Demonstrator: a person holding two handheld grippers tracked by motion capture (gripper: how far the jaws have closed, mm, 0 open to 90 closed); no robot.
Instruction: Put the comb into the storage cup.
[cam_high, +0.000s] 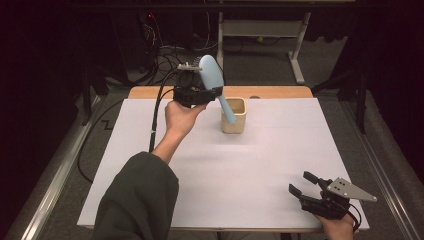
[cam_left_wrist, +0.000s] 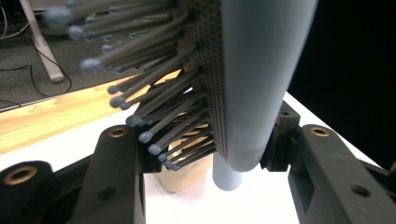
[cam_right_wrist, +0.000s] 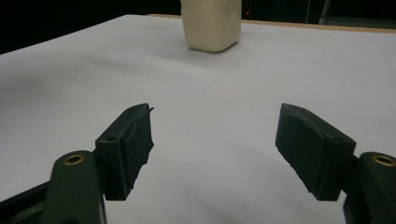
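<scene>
The left gripper (cam_high: 200, 92) is clamped on the brush (cam_high: 214, 80), whose handle tip hangs over the cup (cam_high: 234, 116). Tilted like that, it could catch the rim and tip the cup. The right gripper (cam_high: 304, 186) rests spread, well off.

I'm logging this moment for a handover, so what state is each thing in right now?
hairbrush: lifted, clamped at its head, handle tip at the cup's mouth
cup: upright on the white table cover
left gripper: shut on the hairbrush
right gripper: open, holding nothing, low at the table's near right corner
</scene>
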